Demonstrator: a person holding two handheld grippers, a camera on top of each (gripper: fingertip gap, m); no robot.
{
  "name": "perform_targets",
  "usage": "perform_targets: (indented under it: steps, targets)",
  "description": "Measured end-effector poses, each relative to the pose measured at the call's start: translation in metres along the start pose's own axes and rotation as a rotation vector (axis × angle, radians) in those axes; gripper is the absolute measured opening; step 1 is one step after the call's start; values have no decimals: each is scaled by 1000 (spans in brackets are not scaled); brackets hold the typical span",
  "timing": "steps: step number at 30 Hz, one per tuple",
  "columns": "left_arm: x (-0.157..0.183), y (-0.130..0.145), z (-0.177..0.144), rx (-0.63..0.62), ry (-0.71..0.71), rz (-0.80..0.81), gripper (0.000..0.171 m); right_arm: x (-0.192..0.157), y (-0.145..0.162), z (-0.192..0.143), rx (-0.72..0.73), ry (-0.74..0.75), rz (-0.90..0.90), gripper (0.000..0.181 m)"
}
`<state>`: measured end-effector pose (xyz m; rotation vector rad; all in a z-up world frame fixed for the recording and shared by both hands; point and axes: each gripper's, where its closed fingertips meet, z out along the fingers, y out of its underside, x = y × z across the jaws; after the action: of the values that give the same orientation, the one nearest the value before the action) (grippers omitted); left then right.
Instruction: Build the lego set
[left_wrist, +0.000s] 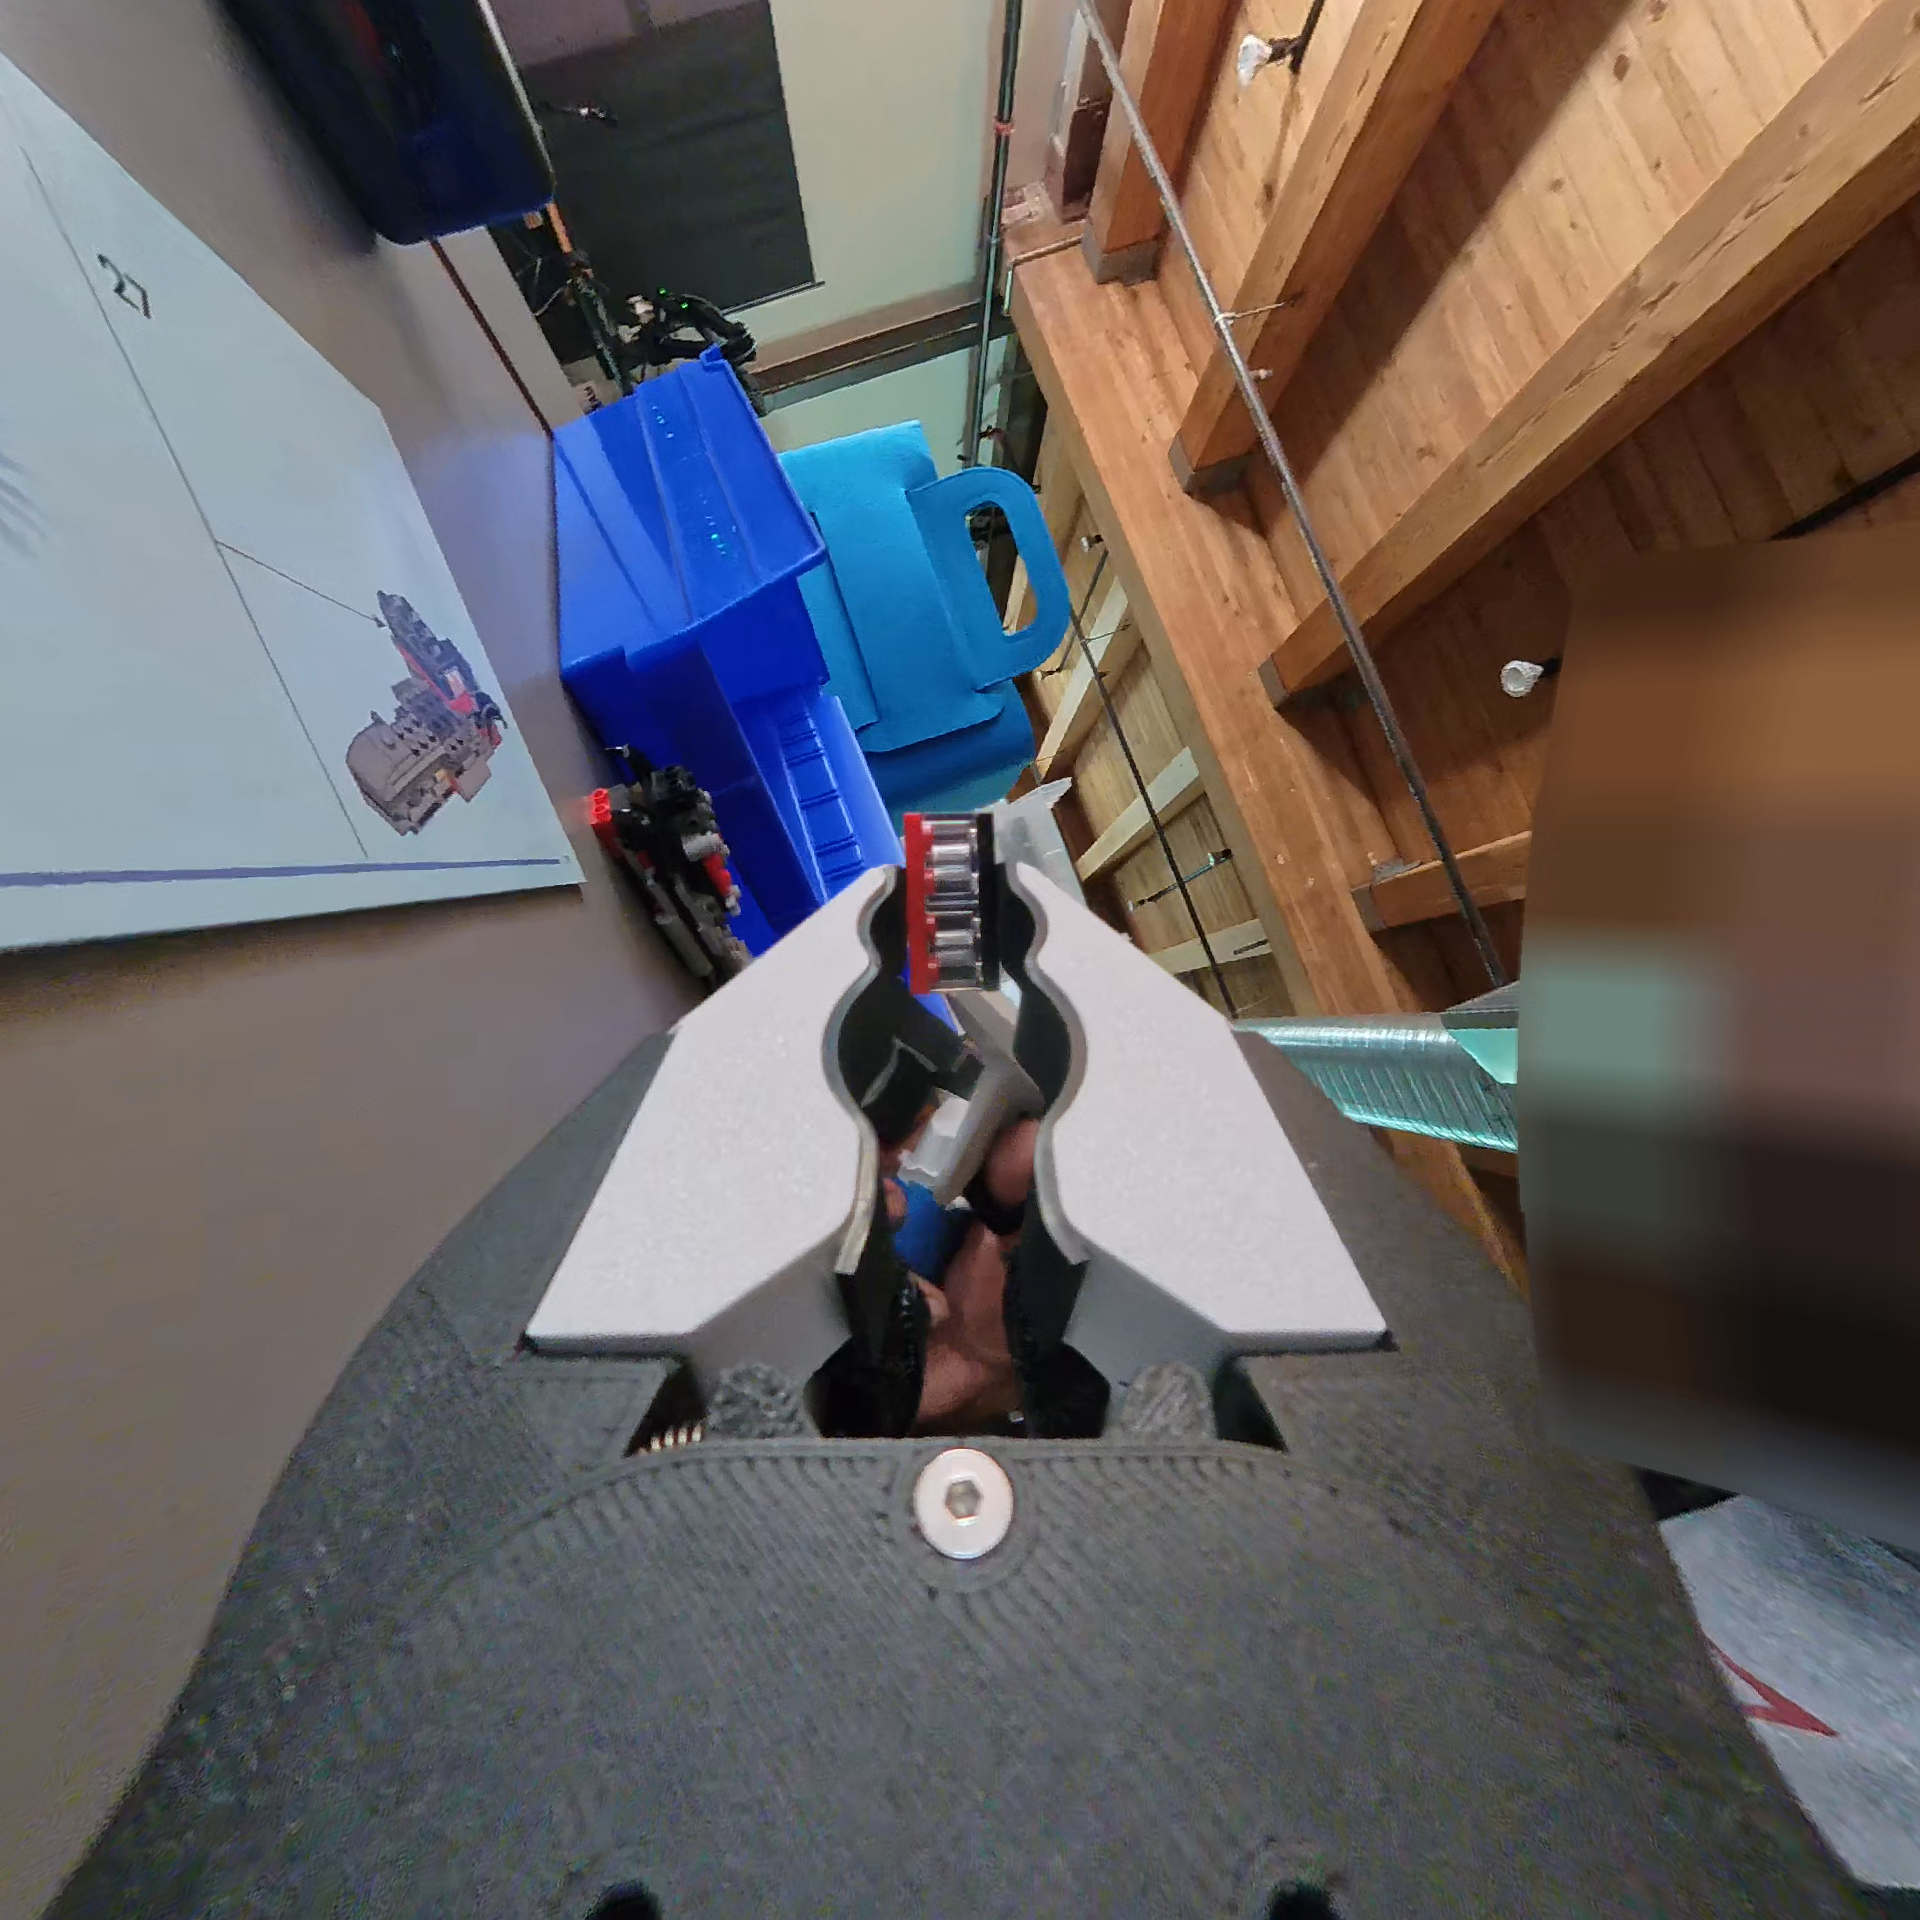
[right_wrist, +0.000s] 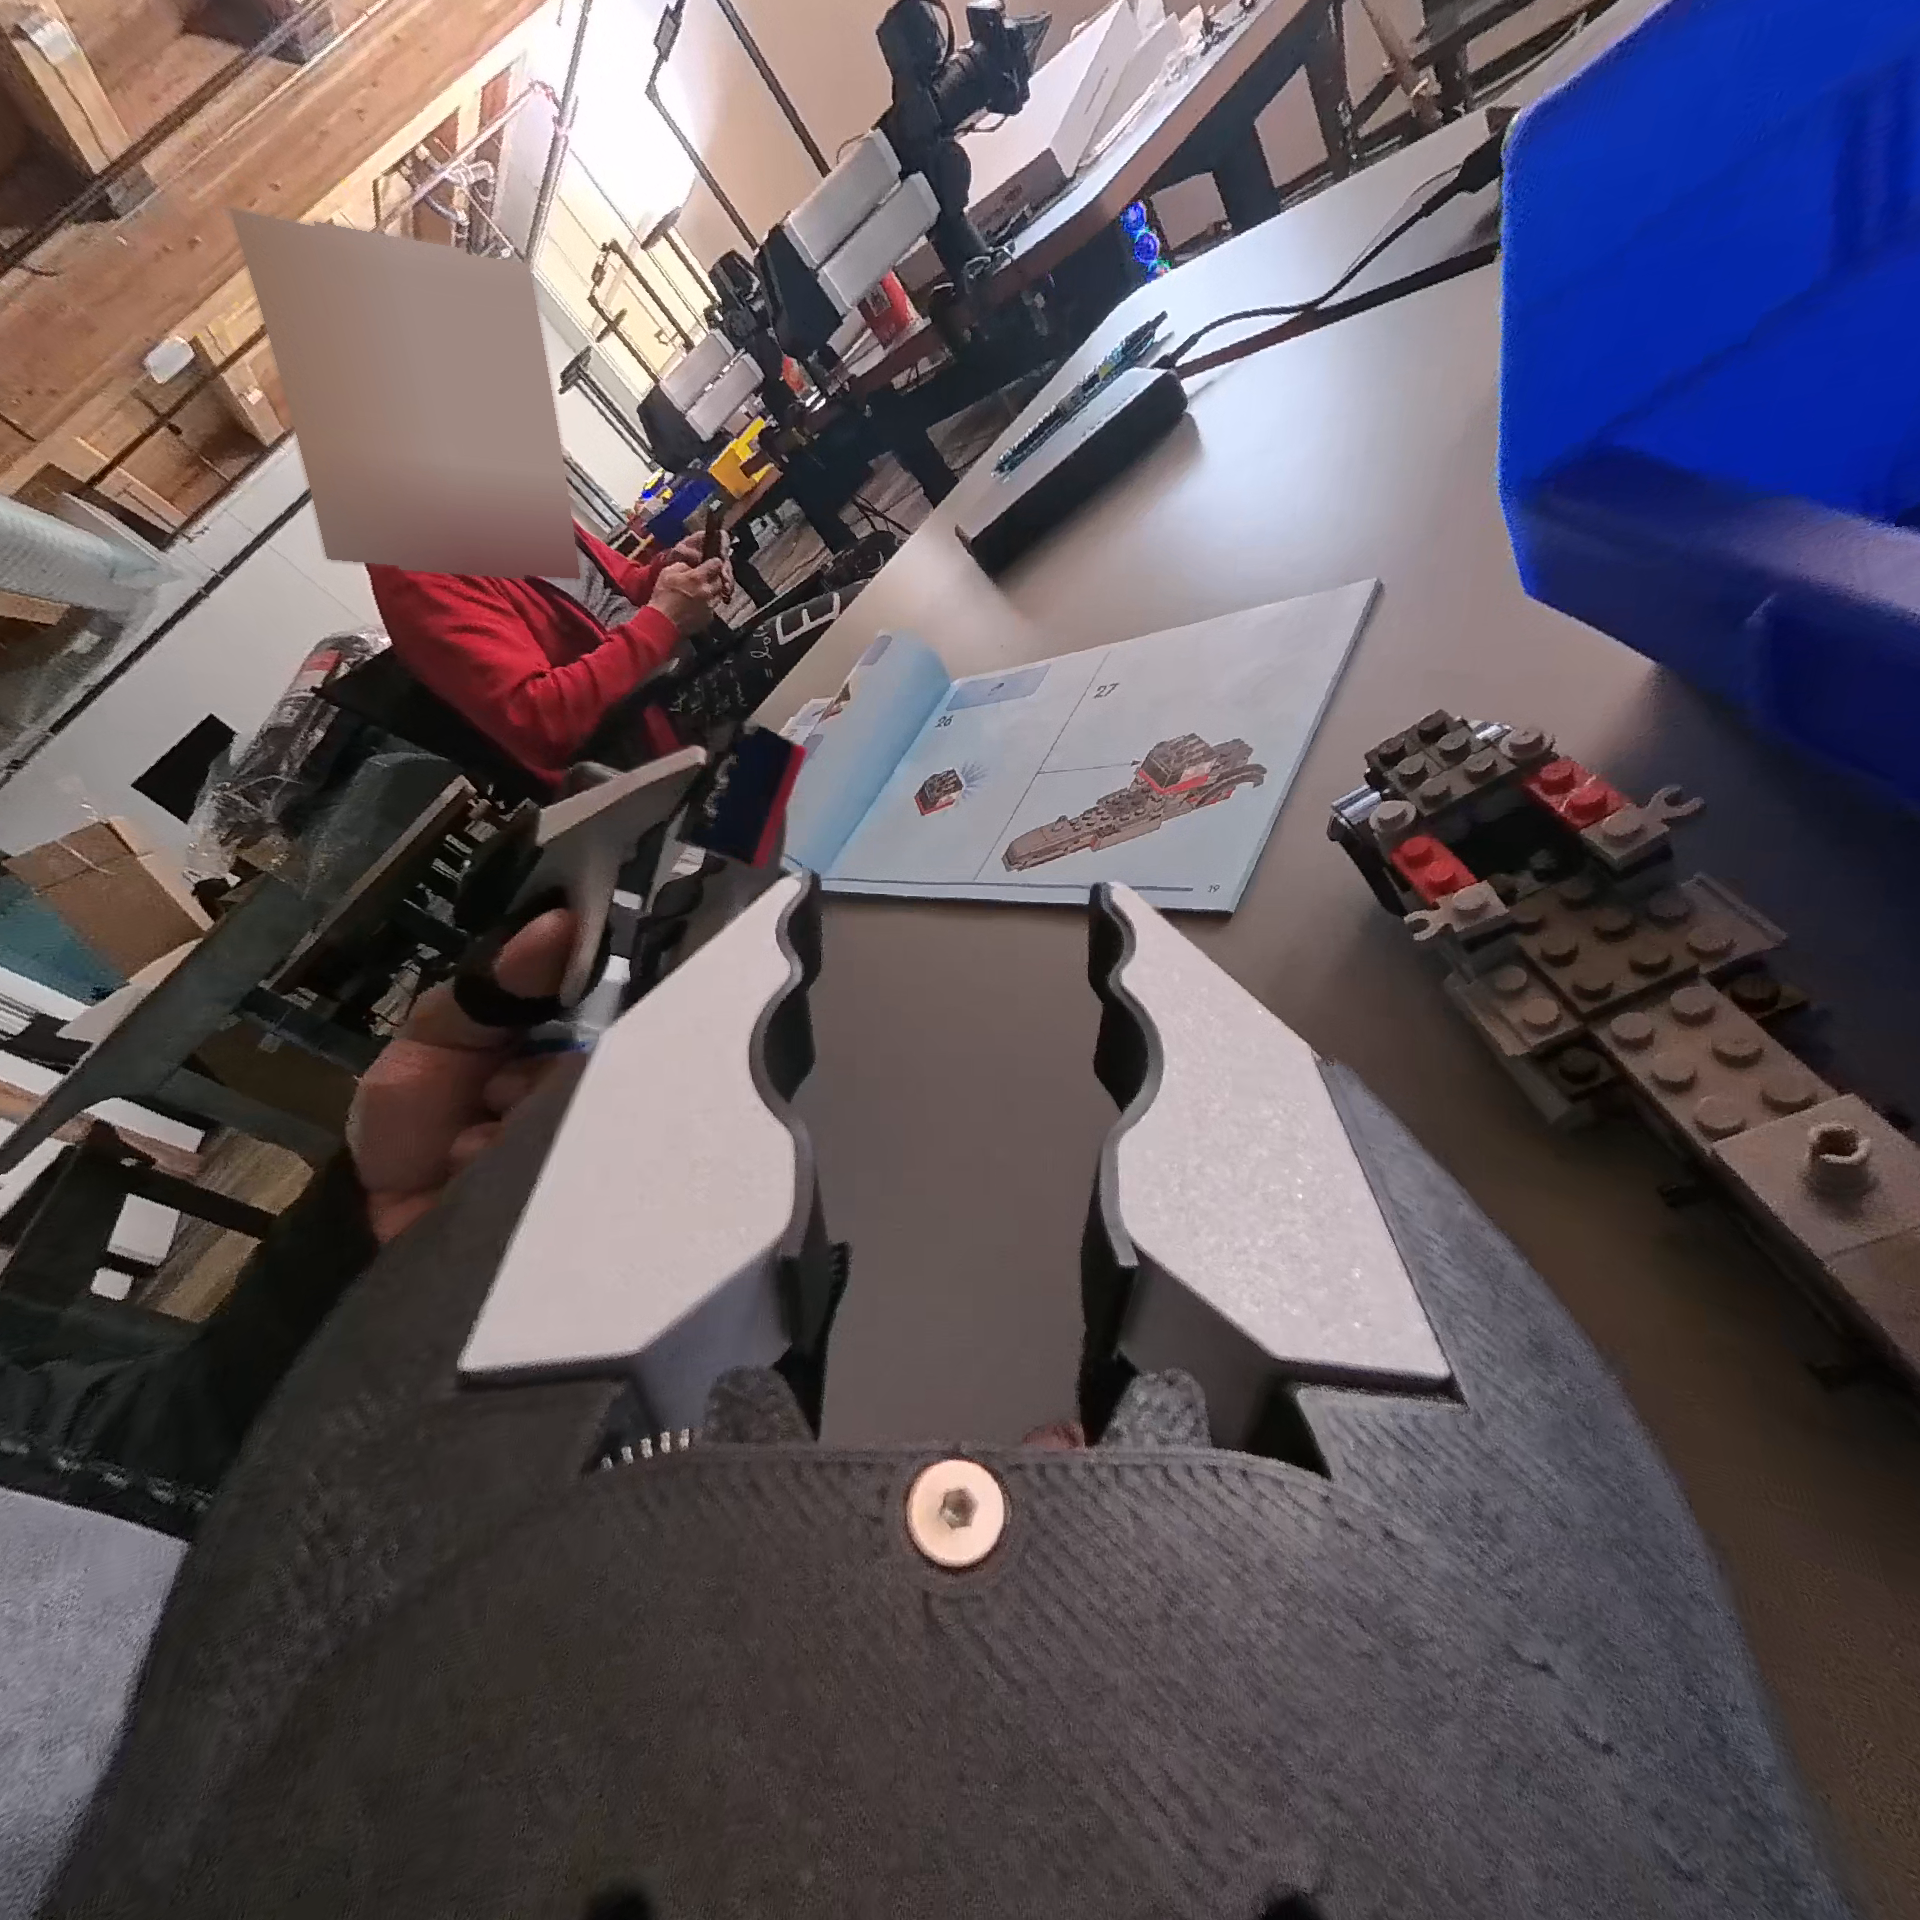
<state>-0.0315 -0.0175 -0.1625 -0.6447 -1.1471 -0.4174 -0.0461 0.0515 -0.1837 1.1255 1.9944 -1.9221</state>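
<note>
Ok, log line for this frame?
left hand-held gripper: shut on brick, raised | right hand-held gripper: open, empty | model, booklet: on table

Timber ceiling beams (left_wrist: 1507, 343); grey table (right_wrist: 1299, 343)

Black printed gripper (right_wrist: 951, 914), grey jaws, silver screw (right_wrist: 956, 1514).

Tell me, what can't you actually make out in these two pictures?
- Small red and black brick piece, left wrist view: the left gripper clamps it, so its lower part is hidden between the jaws.
- Blue bin, right wrist view: cut off by the frame edge; contents unseen.
- Grey brick model, right wrist view: its near end runs out of frame.
- Instruction booklet: drawings too small for detail.
- The right gripper is open, holding nothing.
</note>
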Motion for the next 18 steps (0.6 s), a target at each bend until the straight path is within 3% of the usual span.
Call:
perform_targets:
  steps: [13, 15, 18]
  targets:
    - [-13, 3, 31, -45, -41, 9, 17, -5, -11, -12, -2, -100, 16, 49]
    - [-12, 3, 30, -44, -33, 4, 17, 1, -45, -39, -25, -69, -105, 47]
    - [-8, 3, 27, -41, -6, 0, 16, 11, -138, -87, -80, 24, -443, 32]
